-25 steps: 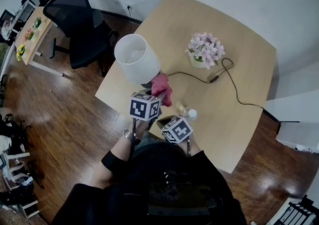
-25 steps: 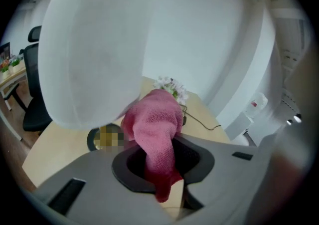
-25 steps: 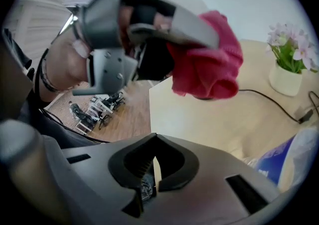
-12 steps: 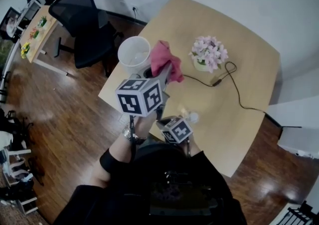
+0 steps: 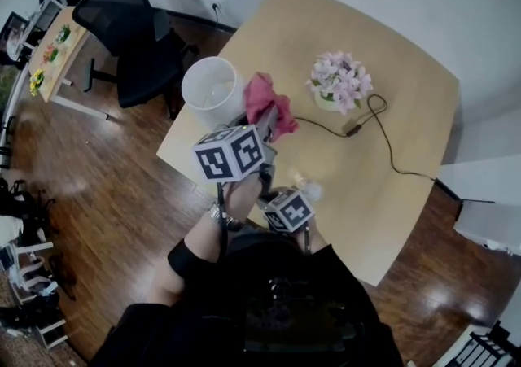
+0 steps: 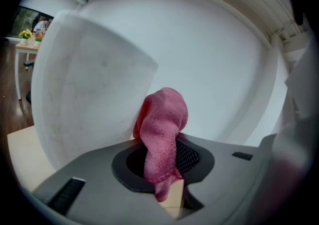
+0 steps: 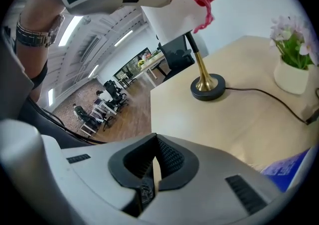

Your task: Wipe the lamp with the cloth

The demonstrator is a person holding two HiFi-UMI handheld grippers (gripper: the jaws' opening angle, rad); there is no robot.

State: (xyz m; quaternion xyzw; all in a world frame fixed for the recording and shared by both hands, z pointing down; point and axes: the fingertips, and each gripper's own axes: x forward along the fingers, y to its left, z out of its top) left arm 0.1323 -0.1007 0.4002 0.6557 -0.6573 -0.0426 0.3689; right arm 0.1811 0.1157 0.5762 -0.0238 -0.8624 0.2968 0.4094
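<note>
The lamp has a white shade [image 5: 213, 93] and stands near the table's left edge. In the right gripper view I see its brass stem [image 7: 202, 67] and dark round base [image 7: 208, 88]. My left gripper [image 5: 264, 125] is raised and shut on a pink cloth [image 5: 269, 105], which sits just right of the shade. In the left gripper view the cloth [image 6: 162, 134] bulges up from between the jaws, with the shade [image 6: 84, 94] close on the left. Whether the cloth touches the shade I cannot tell. Lower down and nearer my body, my right gripper [image 7: 152, 169] is shut and holds nothing.
A pot of pink flowers [image 5: 338, 85] stands on the wooden table [image 5: 391, 203], and the lamp's black cord [image 5: 383, 137] trails past it. A small pale object [image 5: 313, 189] lies by the right gripper. A black office chair [image 5: 130, 40] stands off the table's left corner.
My left gripper has risen with the cloth, from below the shade to beside its upper part, and has rolled. The right gripper has stayed put.
</note>
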